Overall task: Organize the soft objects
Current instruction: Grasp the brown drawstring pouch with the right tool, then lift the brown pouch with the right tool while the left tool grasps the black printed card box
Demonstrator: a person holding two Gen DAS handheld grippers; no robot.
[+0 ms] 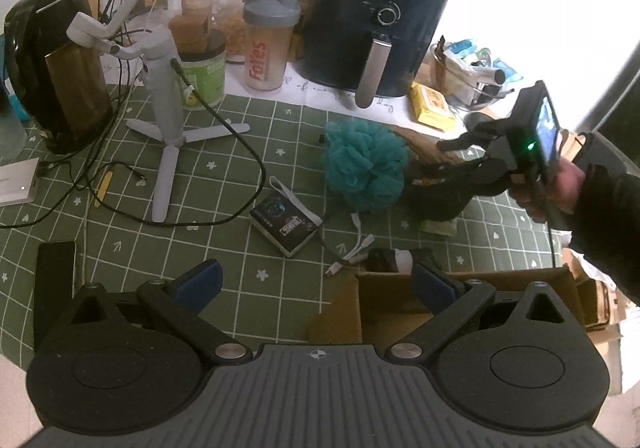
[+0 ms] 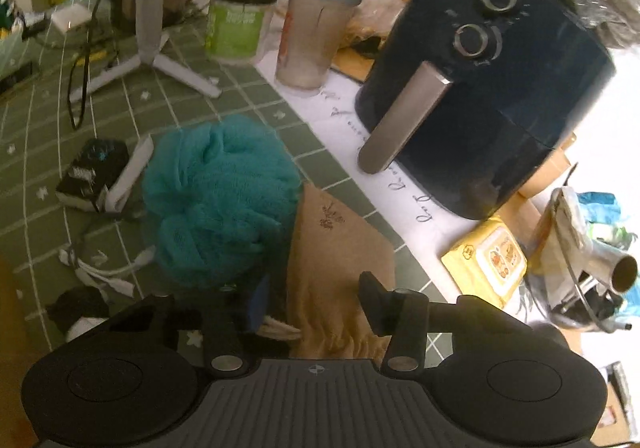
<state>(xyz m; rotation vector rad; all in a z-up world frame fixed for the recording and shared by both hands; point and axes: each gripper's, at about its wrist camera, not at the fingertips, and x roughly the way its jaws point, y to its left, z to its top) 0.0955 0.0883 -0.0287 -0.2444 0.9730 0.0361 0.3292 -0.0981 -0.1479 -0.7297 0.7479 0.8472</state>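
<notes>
- The left gripper (image 1: 316, 280), at the bottom of the left wrist view, has its jaws spread wide with nothing between them, above the green gridded tablecloth (image 1: 224, 167) and the edge of a cardboard box (image 1: 400, 288) at lower right.
- The right gripper (image 2: 314, 302) stands partly closed over a tan drawstring pouch (image 2: 336, 244) at centre bottom of the right wrist view. Whether the pads press on the cloth cannot be told, as the view is blurred.
- The teal mesh bath pouf (image 2: 216, 199) lies at centre frame, touching the pouch's left edge, just beside the left finger.
- Risk, as a judgement: closing here may catch only a fold of the pouch, or snag the pouf's mesh and drag it along.
- Risk: loose white cables (image 1: 360, 244) and a small printed box (image 1: 286, 224) lie near the pouf and could be swept aside.
- Count, soft items: one pouf, one pouch, one dark-and-white bundle (image 1: 394, 260) by the cardboard box.
- Count, other: one air fryer (image 2: 492, 99), one shaker bottle (image 2: 316, 27), one green jar (image 2: 236, 23), one tripod (image 1: 164, 119), one kettle (image 1: 56, 63).
</notes>
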